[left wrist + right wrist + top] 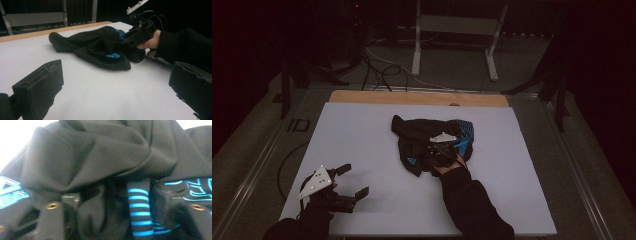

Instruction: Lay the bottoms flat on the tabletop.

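The right gripper [439, 150] is digging half-spread jaws into the crumpled black-and-blue garment [422, 135] at the table's [362, 140] centre, fabric bunched between them (grip unclear). Left gripper [349, 182], at seven o'clock, is gaping empty. Pinching several layers risks dragging the whole heap.

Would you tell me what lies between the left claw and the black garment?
Nothing: in the high view, bare white table separates the left claw from the black garment; the left gripper view agrees.
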`<state>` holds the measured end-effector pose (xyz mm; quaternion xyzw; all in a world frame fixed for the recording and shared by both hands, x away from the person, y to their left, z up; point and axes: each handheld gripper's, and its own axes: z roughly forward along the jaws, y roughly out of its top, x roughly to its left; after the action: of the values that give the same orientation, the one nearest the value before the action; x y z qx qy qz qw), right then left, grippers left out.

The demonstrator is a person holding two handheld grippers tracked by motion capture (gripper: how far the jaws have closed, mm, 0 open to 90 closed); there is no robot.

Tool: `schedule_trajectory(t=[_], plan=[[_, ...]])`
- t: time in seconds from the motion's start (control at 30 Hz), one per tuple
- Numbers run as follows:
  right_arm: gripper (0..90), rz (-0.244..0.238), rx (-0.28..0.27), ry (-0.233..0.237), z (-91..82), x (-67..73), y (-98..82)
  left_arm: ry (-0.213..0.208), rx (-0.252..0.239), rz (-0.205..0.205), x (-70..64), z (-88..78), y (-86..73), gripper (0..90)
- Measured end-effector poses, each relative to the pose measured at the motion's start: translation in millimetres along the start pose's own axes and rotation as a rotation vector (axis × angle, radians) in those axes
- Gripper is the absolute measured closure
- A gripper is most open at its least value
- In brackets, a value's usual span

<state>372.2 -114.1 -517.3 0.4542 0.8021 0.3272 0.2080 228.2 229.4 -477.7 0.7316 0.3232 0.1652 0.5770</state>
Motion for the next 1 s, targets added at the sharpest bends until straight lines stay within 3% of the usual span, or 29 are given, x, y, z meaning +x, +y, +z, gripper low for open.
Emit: schedule_trajectory(t=[0.1, 0.13, 0.33, 0.6, 0.83, 0.9, 1.0], plan=[[75.2, -0.028, -0.003, 0.002, -3.0, 0.8, 1.2, -0.004, 0.001, 0.001, -0.1, 0.3, 0.0, 0.4], [78.9, -0.032, -0.002, 0.012, -4.8, 0.4, 2.1, -0.003, 0.001, -0.001, 0.1, 0.4, 0.0, 0.4], [81.4, -0.042, -0.008, 0.115, -22.5, -4.8, 1.1, -0.001, 0.000, -0.005, 0.7, -0.3, 0.2, 0.4], [81.7, -0.072, -0.021, 0.175, -50.4, -5.1, -8.8, -0.004, 0.006, -0.003, -0.5, 1.2, 0.6, 0.4], [81.9, -0.137, 0.009, 0.259, -78.6, 1.7, -25.2, -0.023, 0.022, 0.003, -2.8, 3.5, 0.6, 0.4], [81.9, -0.130, 0.011, 0.282, -86.7, 1.4, -29.3, -0.025, 0.024, 0.002, -3.1, 3.7, 0.7, 0.4], [81.8, -0.138, 0.012, 0.279, -95.5, 2.1, -33.0, -0.027, 0.026, 0.000, -4.1, 4.3, 1.0, 0.4]])
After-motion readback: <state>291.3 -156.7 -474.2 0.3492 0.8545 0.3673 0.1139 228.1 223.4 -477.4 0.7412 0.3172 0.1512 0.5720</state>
